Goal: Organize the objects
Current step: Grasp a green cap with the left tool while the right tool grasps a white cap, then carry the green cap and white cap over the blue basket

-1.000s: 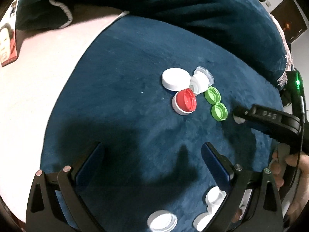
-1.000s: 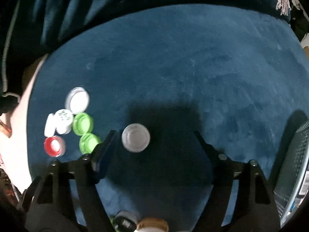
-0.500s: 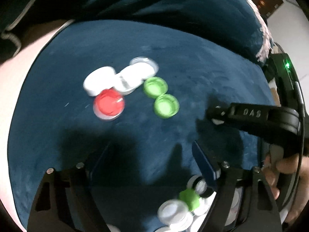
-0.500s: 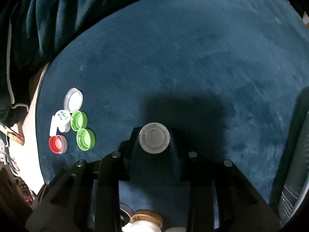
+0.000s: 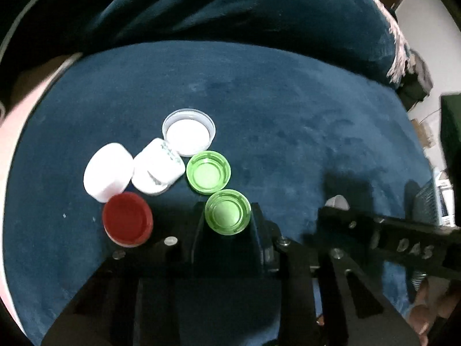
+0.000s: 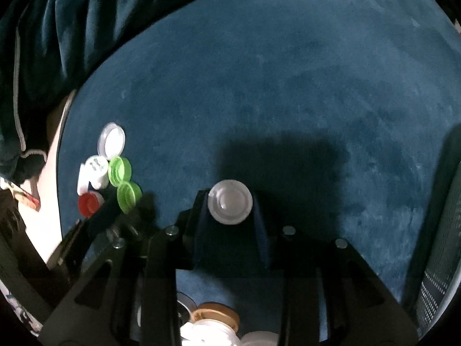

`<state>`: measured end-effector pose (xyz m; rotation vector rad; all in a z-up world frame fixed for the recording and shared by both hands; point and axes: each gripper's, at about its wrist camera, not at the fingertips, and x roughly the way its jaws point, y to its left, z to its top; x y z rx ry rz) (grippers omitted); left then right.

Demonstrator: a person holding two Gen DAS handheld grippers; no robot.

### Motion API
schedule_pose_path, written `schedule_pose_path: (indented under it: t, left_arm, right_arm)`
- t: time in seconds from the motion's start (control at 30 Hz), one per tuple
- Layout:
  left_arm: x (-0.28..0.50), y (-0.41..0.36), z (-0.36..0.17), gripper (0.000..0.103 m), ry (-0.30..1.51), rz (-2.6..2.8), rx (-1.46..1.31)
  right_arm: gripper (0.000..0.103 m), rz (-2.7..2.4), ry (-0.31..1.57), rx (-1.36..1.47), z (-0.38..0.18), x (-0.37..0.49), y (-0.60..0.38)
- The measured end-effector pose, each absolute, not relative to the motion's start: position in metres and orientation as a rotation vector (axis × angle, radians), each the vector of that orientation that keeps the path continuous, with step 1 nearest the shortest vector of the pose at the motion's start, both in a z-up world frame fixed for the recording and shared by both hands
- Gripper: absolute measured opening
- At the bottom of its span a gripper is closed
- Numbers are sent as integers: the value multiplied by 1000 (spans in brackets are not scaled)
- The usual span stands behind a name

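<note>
Covering nearly the whole of both views, the dark blue plush blanket (image 5: 288, 109) lies spread flat with a heaped fold along its far edge, and every cap in the cluster rests on it. At the bottom of the left wrist view the left gripper (image 5: 227, 219) has its jaws clenched on the near green cap (image 5: 227, 212), which sits open side up between the two dark pads; a second ago those jaws stood spread wide and well short of the cluster, so the tool has since moved in and closed. At the bottom of the right wrist view the right gripper (image 6: 230, 203) is likewise clamped on a translucent cap (image 6: 230, 201); a second ago that cap lay loose between parted fingers, and half a second ago it was already pinched. In the left view the right tool's black body, lettered DAS, crosses the lower right corner with a pale sliver of its cap showing at its tip. Beyond the held green cap lies the clear lid (image 5: 188, 132), open side up, farthest away; left of it the plain white cap (image 5: 108, 171) and the printed white cap (image 5: 158, 170) lean together. A second green cap (image 5: 209, 171) sits just behind the gripped one, touching it, and the red cap (image 5: 127, 219) lies just left of the left gripper's finger.
</note>
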<state>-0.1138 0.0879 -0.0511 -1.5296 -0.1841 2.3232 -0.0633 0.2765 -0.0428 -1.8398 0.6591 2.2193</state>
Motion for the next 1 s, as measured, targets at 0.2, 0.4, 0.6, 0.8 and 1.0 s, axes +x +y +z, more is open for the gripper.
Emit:
schedule_pose_path:
  t: [0.2, 0.4, 0.6, 0.8, 1.0]
  left_arm:
    - [-97, 78, -42, 30, -242, 2266, -1519]
    - [-68, 68, -11, 30, -252, 2257, -1474]
    - [-31, 81, 59, 30, -197, 2285, -1326]
    - [19, 128, 117, 30, -157, 2211, -1167]
    - [73, 208, 122, 30, -16, 2053, -1130]
  right_arm:
    - [30, 2265, 666, -1829, -27, -59, 276]
    - [30, 2314, 723, -1773, 7, -33, 274]
    - [30, 2373, 848, -1616, 52, 16, 273]
    - [30, 2402, 974, -1399, 81, 67, 289]
    - [30, 2302, 1031, -1139, 105, 162, 346]
